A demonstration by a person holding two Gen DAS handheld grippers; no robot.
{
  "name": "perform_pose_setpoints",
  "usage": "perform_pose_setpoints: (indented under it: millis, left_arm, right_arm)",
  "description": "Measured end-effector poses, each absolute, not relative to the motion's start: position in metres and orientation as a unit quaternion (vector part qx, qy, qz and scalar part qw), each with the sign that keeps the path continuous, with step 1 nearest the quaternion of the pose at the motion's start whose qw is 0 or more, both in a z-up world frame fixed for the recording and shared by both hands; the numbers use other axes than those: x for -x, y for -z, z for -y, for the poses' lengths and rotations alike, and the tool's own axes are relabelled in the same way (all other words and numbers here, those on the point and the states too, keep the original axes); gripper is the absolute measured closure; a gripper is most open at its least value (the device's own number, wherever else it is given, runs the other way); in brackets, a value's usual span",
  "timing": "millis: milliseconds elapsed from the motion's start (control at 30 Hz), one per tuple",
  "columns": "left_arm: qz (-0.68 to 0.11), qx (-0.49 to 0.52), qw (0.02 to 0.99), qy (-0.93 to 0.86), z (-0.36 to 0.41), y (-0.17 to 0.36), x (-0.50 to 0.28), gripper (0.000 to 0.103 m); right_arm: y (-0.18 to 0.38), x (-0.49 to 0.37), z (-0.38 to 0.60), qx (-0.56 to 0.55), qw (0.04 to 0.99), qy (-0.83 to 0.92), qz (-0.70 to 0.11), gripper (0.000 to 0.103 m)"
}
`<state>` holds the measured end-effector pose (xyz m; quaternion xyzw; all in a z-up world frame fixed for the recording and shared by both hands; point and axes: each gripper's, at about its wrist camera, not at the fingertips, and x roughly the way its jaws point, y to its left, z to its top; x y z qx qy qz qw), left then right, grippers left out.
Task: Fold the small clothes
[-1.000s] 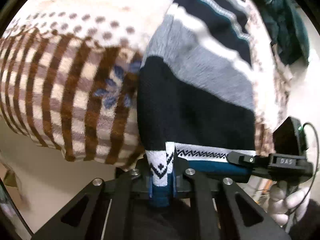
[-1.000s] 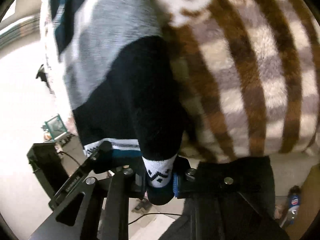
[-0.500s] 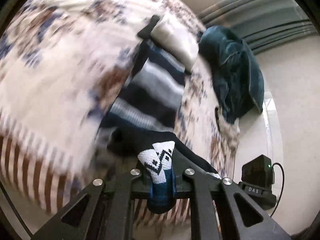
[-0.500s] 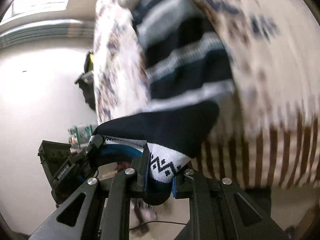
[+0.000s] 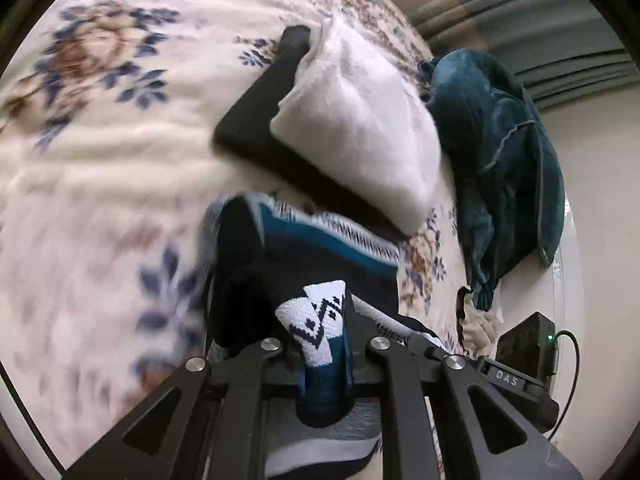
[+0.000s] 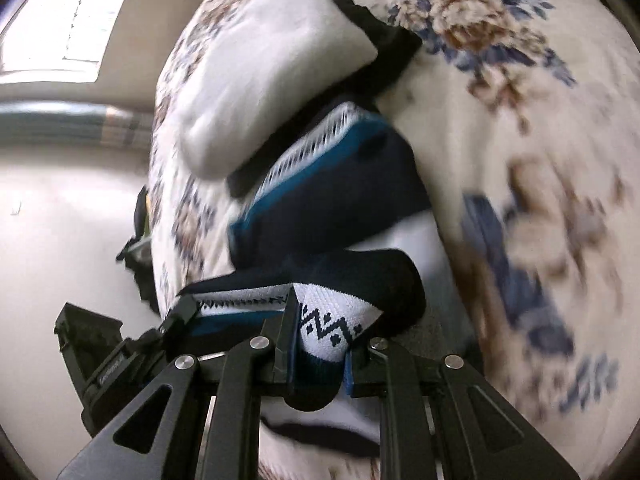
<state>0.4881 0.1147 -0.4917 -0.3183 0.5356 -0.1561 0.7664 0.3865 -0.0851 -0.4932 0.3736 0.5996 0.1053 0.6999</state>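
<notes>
Both grippers are pinching the striped knit garment (image 5: 320, 248): left gripper (image 5: 322, 344) and right gripper (image 6: 320, 336) each clamping its zigzag-patterned hem above the floral blanket (image 5: 100, 140). "DAS" is showing on the right gripper's body.

Only "DAS" reads — white letters on the right gripper (image 5: 508, 380)
</notes>
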Motion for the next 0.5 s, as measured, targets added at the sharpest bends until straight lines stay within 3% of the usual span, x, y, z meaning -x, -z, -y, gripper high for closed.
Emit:
perform_pose_setpoints:
  millis: [100, 167, 200, 333, 400, 500]
  left_arm:
    - [-0.553, 0.366, 0.729, 0.169, -0.121, 0.505, -0.517, 0.082]
    - [-0.545, 0.407, 0.711, 0.177, -0.131, 0.513, -0.527, 0.050]
    - [-0.534, 0.423, 0.710, 0.176, -0.138, 0.514, -0.531, 0.043]
    - [-0.515, 0.454, 0.707, 0.172, -0.159, 0.515, -0.539, 0.039]
    - [-0.517, 0.427, 0.722, 0.168, -0.163, 0.511, -0.539, 0.039]
    - [-0.530, 0.340, 0.760, 0.164, -0.155, 0.499, -0.537, 0.039]
  right_arm:
    - [0.510, -0.426, 0.089, -0.396, 0.687, -0.089, -0.602, 0.085]
    - [0.516, -0.444, 0.096, -0.425, 0.673, -0.084, -0.600, 0.082]
    - [0.522, -0.451, 0.101, -0.446, 0.661, -0.085, -0.597, 0.082]
    - [0.538, -0.469, 0.111, -0.485, 0.636, -0.097, -0.593, 0.069]
    - [0.538, -0.470, 0.114, -0.491, 0.637, -0.106, -0.585, 0.037]
    - [0.530, -0.463, 0.127, -0.510, 0.652, -0.114, -0.549, 0.028]
